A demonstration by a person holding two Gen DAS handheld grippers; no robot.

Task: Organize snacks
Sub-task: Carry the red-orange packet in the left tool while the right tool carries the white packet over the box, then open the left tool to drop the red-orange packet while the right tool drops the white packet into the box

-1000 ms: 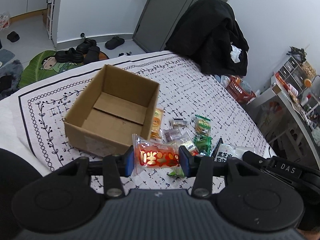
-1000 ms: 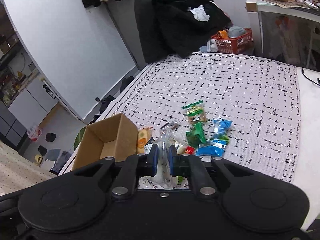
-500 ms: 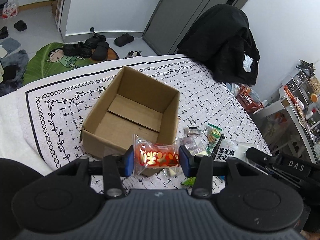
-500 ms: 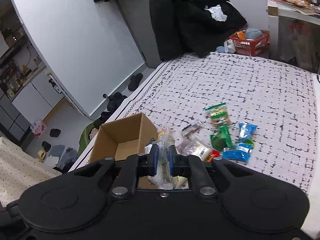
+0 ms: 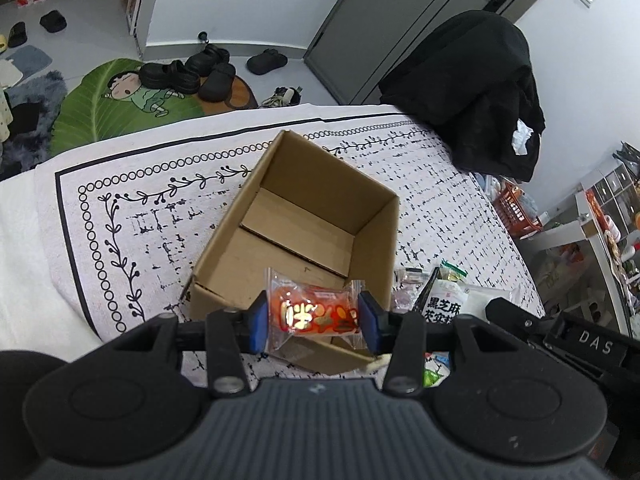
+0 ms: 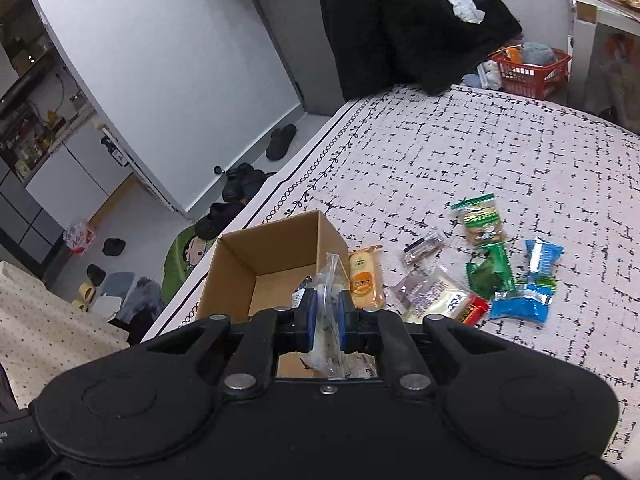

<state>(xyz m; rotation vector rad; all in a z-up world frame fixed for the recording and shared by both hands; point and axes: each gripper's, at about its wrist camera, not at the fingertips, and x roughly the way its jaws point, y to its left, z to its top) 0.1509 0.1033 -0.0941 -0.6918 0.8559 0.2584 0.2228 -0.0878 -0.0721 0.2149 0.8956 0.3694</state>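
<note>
Two hand-held grippers are up over the near edge of the cardboard box [image 5: 296, 236], which sits open-topped on the surface [image 5: 120, 240] under a white cloth with black leaf-and-circle borders. From what you can see, the box floor is bare cardboard with its bottom flaps showing, though the packets hide part of it in both views.

Your left hand-held gripper [image 5: 314, 320] has its blue pads set partly apart and clamped on the ends of an orange snack packet [image 5: 312, 310], held flat above the near wall of the box. Your right hand-held gripper [image 6: 324, 318] is pinched almost closed on a thin clear plastic packet [image 6: 330, 304], which stands on edge between the pads over the box's near corner.

Right of the box lies the loose pile: a yellow-orange packet [image 6: 364, 278] touching the box wall, then green packets [image 6: 490, 270], blue packets [image 6: 526, 300] and a small red one [image 6: 474, 310] close together.
</note>
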